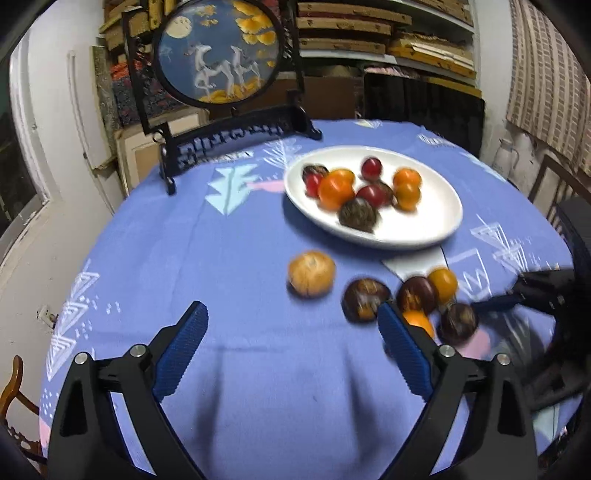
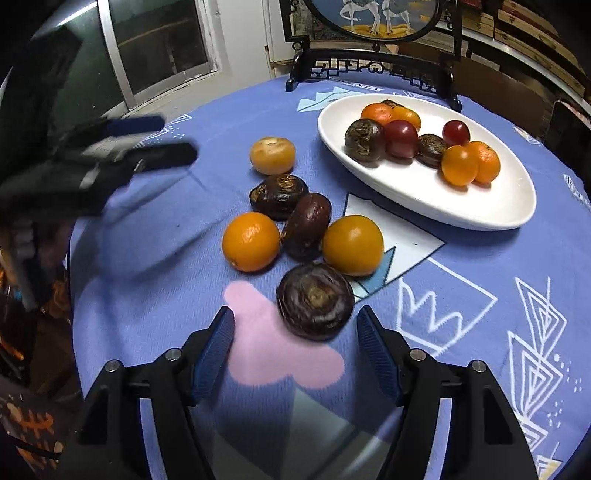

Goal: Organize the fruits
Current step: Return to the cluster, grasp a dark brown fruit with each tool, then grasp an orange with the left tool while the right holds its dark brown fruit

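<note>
A white oval plate [image 1: 436, 229] [image 2: 498, 206] holds several oranges, red fruits and dark brown fruits. Loose on the blue tablecloth lie a tan fruit [image 1: 311, 273] [image 2: 272, 155], two oranges [image 2: 251, 242] [image 2: 352, 245] and three dark brown fruits [image 2: 279, 195] [image 2: 306, 225] [image 2: 315, 301]. My right gripper [image 2: 295, 325] is open and empty, just in front of the nearest dark fruit. My left gripper [image 1: 291, 321] is open and empty, above the cloth to the left of the loose fruits. Each gripper shows blurred in the other's view [image 1: 535, 291] [image 2: 147, 147].
A round embroidered screen on a black stand [image 1: 221, 55] [image 2: 373, 62] stands at the table's far edge behind the plate. Shelves of wooden frames [image 1: 369, 33] fill the back wall. A window [image 2: 159, 48] is at the left. Chairs [image 1: 14, 387] stand around the table.
</note>
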The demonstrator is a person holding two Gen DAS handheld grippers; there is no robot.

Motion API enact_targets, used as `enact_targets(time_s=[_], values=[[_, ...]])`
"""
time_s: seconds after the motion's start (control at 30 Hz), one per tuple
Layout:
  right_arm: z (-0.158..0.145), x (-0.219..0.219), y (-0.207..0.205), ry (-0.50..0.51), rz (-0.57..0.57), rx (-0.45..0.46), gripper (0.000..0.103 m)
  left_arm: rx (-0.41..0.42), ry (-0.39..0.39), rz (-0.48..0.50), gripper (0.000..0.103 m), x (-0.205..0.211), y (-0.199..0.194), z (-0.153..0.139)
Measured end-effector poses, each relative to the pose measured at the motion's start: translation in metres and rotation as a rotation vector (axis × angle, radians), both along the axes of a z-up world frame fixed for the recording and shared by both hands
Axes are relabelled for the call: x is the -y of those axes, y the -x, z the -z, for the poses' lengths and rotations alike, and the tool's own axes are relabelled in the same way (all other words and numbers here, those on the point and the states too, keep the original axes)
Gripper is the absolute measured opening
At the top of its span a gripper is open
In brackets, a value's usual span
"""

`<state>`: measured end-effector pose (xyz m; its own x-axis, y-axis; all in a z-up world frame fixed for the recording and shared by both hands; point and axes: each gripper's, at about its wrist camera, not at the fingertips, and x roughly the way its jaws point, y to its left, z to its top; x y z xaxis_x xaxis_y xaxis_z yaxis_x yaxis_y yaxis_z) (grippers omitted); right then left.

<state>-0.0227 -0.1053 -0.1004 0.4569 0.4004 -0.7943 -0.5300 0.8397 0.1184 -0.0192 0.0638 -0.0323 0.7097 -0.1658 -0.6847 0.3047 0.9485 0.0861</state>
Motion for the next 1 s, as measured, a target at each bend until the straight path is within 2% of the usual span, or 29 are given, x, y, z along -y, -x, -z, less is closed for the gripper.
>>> enact_targets(time_s=[0.07,0.13,0.27,0.5,0.63,0.9,0.93,1.0], values=[[-0.001,0.000,-0.003,0.002,0.007,0.003,0.066,-0.013,-0.011,0.030,0.091,0.005,0.007,0.005],[-0.001,0.000,-0.005,0.012,0.016,0.017,0.041,-0.028,-0.021,0.070,0.091,0.017,0.011,0.011],[-0.004,0.008,0.000,-0.001,0.022,0.030,0.041,-0.061,-0.032,0.125,0.091,0.043,0.014,0.023],[-0.010,0.035,0.005,-0.031,0.076,0.045,0.041,-0.097,-0.051,0.145,0.091,0.072,0.006,0.038],[-0.007,0.037,0.007,-0.041,0.080,0.040,0.041,-0.142,-0.041,0.127,0.084,0.076,-0.004,0.046],[-0.003,0.039,0.004,-0.053,0.095,0.025,0.041,-0.151,-0.031,0.107,0.083,0.074,-0.009,0.046],[-0.003,0.039,0.004,-0.053,0.097,0.025,0.041,-0.154,-0.030,0.107,0.080,0.074,-0.010,0.046],[-0.002,0.039,0.004,-0.052,0.102,0.026,0.041,-0.170,-0.026,0.112,0.064,0.075,-0.010,0.048]])
